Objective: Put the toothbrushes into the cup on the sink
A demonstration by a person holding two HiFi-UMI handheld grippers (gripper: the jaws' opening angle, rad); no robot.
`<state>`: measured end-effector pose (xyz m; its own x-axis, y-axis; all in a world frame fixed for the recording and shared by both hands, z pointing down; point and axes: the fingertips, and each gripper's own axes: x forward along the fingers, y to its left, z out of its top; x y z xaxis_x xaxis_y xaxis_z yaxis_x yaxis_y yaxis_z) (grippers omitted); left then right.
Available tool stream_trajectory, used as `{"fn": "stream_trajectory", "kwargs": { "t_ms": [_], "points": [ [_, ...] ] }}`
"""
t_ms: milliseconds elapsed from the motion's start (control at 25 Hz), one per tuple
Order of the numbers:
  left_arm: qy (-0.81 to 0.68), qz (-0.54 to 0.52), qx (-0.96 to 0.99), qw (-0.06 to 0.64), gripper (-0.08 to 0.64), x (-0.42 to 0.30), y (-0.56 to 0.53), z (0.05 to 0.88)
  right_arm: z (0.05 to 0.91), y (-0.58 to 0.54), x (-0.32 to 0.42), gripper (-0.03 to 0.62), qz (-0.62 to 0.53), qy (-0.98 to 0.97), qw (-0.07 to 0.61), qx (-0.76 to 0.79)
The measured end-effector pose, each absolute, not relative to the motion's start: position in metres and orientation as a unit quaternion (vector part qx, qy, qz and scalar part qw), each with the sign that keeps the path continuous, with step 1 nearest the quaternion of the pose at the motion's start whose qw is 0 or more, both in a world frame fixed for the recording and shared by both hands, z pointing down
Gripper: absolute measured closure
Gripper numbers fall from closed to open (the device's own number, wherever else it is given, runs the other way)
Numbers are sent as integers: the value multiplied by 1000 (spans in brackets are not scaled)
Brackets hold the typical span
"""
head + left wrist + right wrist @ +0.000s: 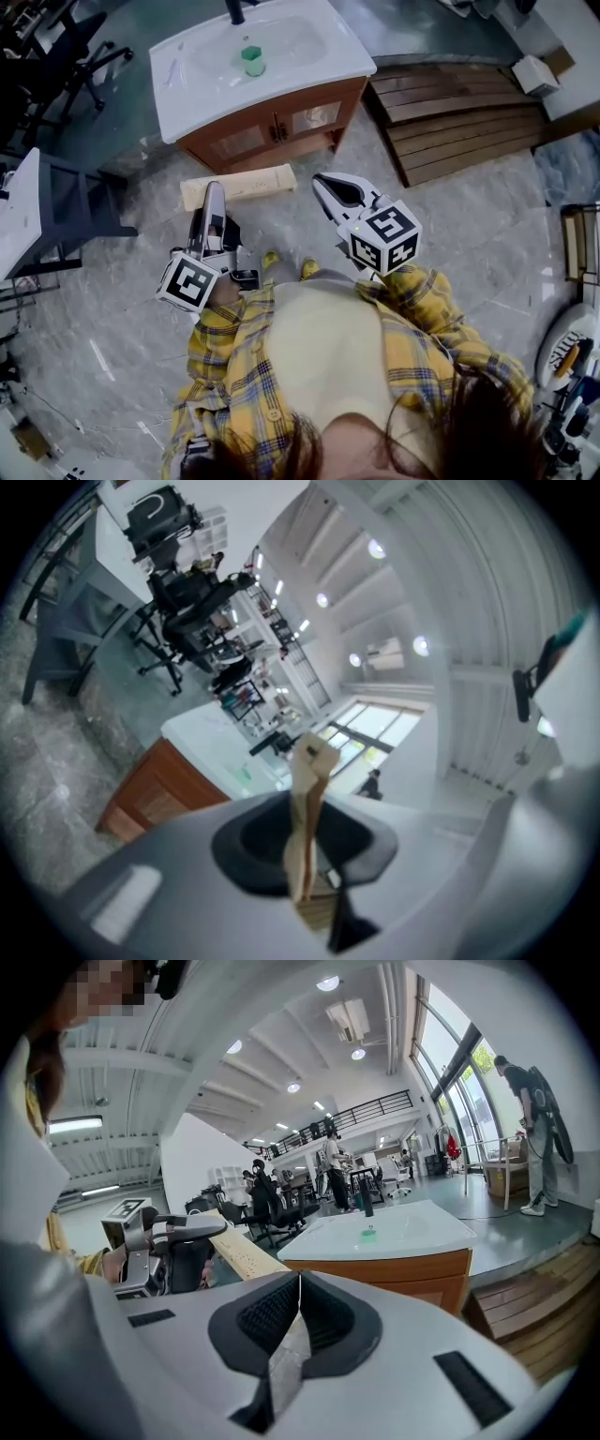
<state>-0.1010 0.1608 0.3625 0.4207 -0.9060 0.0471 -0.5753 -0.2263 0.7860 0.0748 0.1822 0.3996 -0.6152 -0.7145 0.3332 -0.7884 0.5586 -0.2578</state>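
The person's left gripper (pixel 215 187) has its jaws clamped on a pale, flat wooden plank (pixel 255 182), gripping it near one end. The plank lies crosswise above the grey marble floor (pixel 112 319), roughly parallel to the front edge of the brown wooden cabinet (pixel 281 127). In the left gripper view the plank stands edge-on between the pads, and in the right gripper view it shows a row of small holes along its face (pixel 246 1251). The right gripper (pixel 299 1283) has its jaws pressed together with nothing between them. In the head view it points toward the cabinet, just beside the plank's other end. The white ceramic sink (pixel 187 103) tops the cabinet. A small green cup (pixel 252 61) stands in its basin, toward the back edge just in front of the black faucet (pixel 234 9). It is too small in every view to say whether anything is in it. A dark slatted wooden platform (pixel 450 122) lies on the floor beside the cabinet's right-hand corner.
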Motion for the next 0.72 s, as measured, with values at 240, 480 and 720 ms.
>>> {"fn": "stream_trajectory", "kwargs": {
  "t_ms": [240, 480, 720],
  "points": [
    [-482, -224, 758, 378, 508, -102, 146, 363, 402, 169, 68, 578, 190, -878, 102, 426],
    [-479, -219, 762, 377, 506, -111, 110, 365, 402, 139, 61, 577, 184, -874, 107, 438],
    [-467, -211, 769, 383, 506, -116, 66, 368, 402, 99, 52, 578, 190, -866, 107, 450]
  ]
}}
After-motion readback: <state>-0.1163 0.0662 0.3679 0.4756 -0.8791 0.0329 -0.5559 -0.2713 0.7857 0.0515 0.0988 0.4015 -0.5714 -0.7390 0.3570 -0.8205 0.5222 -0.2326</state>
